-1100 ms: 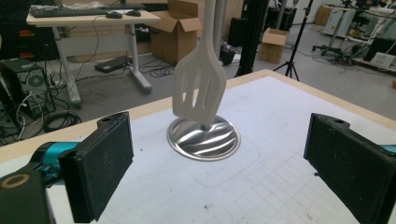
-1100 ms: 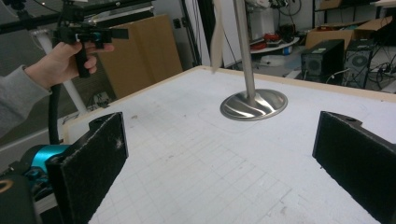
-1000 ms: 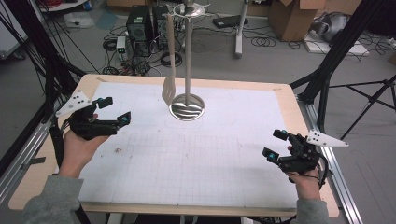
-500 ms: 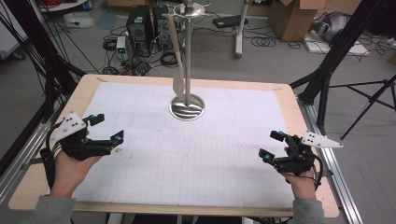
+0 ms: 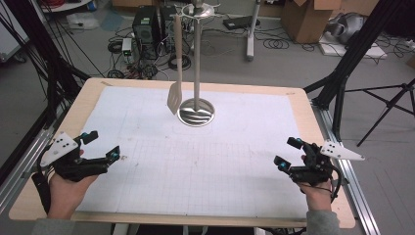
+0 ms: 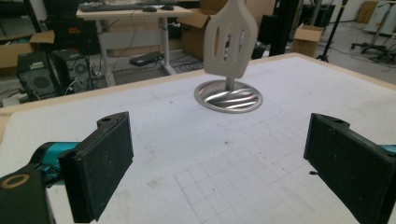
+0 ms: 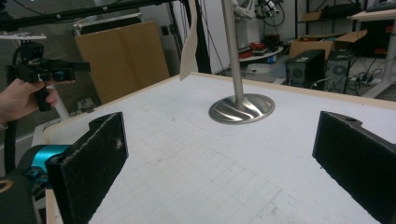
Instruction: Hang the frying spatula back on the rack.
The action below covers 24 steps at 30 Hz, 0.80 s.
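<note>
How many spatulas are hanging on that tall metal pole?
1. A pale slotted spatula hangs from the top of the tall silver stand, left of its pole, blade just above the white mat.

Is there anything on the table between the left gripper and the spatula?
No. In the left gripper view, just bare white gridded mat lies between the open left gripper and the hanging spatula.

An overhead camera looked down the table (image 5: 244,161); both low gripper cameras faced the shared metal stand (image 6: 229,95).
</note>
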{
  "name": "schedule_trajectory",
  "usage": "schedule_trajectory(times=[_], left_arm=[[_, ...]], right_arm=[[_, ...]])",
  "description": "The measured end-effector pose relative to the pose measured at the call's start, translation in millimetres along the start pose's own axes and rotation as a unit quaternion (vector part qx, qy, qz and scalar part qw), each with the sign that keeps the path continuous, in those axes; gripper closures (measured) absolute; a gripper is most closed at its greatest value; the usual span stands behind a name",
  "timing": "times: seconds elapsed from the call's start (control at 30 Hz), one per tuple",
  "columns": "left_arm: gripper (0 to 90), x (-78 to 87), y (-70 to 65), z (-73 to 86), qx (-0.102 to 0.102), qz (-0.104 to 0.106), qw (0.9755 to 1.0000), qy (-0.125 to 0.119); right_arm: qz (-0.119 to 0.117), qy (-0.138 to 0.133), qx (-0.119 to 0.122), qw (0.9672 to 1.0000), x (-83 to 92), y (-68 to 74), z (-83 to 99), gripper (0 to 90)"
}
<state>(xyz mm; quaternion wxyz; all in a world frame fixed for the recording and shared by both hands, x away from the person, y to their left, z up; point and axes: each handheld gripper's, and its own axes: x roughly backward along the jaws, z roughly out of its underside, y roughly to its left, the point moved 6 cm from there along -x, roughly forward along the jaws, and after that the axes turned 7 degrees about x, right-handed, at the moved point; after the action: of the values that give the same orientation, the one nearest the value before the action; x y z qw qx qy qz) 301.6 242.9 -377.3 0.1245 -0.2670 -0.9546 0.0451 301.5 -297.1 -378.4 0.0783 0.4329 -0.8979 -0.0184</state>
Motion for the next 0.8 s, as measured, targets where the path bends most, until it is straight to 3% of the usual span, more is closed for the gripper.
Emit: schedule_trajectory(times=[0.17, 0.37, 0.8], left_arm=[[8.5, 0.0, 8.8, 11.3, 0.01, -0.009, 0.9999, 0.008], [8.5, 0.5, 18.3, 18.4, 0.02, -0.021, 0.9995, 0.011], [8.5, 1.1, 17.5, 24.9, 0.017, -0.035, 0.999, 0.022]], right_arm=[[0.009, 0.013, -0.001, 0.9999, 4.0, -3.2, 9.9, 2.1], [0.032, -0.002, 0.007, 0.9995, 11.3, -8.1, 10.7, 2.1], [0.042, -0.011, 0.007, 0.999, 15.1, -11.3, 13.2, 2.0]])
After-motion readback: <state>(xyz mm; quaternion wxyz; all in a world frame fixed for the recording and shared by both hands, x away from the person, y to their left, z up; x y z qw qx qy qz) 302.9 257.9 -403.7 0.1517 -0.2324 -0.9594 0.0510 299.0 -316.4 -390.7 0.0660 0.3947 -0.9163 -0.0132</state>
